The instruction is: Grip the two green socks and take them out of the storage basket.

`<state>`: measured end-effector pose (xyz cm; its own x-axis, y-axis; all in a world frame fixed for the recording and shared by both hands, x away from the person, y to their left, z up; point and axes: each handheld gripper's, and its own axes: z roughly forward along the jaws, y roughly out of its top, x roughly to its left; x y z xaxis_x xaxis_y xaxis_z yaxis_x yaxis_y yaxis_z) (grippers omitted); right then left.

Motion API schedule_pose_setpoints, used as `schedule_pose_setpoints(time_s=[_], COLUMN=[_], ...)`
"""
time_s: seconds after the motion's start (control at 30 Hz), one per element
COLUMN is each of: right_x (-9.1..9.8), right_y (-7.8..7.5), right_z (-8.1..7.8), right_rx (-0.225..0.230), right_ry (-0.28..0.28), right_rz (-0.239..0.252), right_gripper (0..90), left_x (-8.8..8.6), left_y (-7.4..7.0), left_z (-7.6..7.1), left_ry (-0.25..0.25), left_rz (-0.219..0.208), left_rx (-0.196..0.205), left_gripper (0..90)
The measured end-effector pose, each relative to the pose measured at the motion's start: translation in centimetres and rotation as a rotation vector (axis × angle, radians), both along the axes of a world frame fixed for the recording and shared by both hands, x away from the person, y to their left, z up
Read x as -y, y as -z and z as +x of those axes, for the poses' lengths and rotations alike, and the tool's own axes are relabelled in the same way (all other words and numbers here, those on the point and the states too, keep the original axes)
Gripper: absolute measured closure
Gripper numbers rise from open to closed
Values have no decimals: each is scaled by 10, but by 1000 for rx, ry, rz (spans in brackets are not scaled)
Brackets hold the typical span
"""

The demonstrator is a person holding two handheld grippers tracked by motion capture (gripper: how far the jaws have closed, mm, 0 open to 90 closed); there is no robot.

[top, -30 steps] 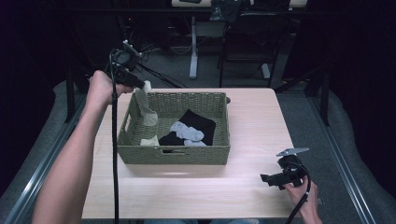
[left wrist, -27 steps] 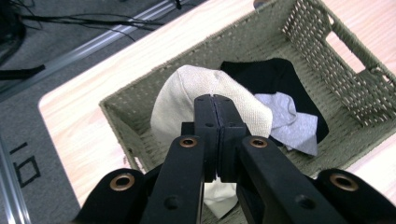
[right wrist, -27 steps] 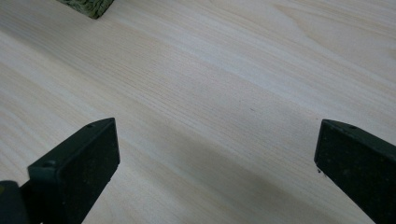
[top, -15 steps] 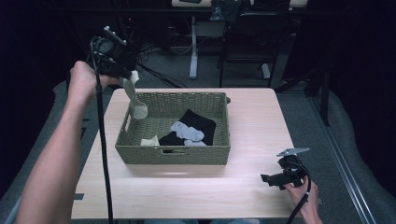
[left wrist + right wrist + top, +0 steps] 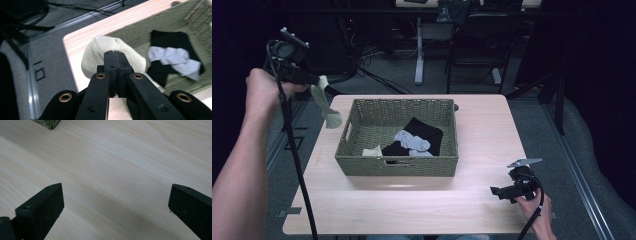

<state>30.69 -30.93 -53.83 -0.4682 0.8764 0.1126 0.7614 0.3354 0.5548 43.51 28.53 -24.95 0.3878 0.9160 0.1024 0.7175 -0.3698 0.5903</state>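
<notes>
Left tool (image 5: 314,80) pinches a beige sock (image 5: 326,104) dangling beside the basket (image 5: 397,165); right tool (image 5: 499,192) gapes.

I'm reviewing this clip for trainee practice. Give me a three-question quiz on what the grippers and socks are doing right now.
1. True or false: the left gripper is shut on a beige sock.
2. Where does that sock hang? A) inside the basket B) off the basket's left side, in the air C) flat on the table
3. Fill in: the right gripper near the table's front right corner has its jaws ____.

Key: 1 true. 2 B. 3 open; it holds nothing. The black sock, grey sock and another beige sock lie in the basket.
</notes>
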Motion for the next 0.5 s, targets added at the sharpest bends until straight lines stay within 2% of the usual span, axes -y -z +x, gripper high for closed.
schedule_pose_setpoints(time_s=[0.17, 0.3, 0.5], right_x=[0, 0, 0], right_y=[-1, 0, 0], right_z=[0, 0, 0], right_rx=[-3, 3, 2], right_ry=[-5, 0, 0], right_rz=[-1, -1, -1], right_gripper=[0, 0, 0], left_x=[-20, -33, -44], left_y=[14, 28, 56], left_z=[-1, -1, 2], left_ry=[-36, -67, -97], left_rz=[1, 20, 41], left_rx=[-11, -30, -59], left_gripper=[898, 898, 898])
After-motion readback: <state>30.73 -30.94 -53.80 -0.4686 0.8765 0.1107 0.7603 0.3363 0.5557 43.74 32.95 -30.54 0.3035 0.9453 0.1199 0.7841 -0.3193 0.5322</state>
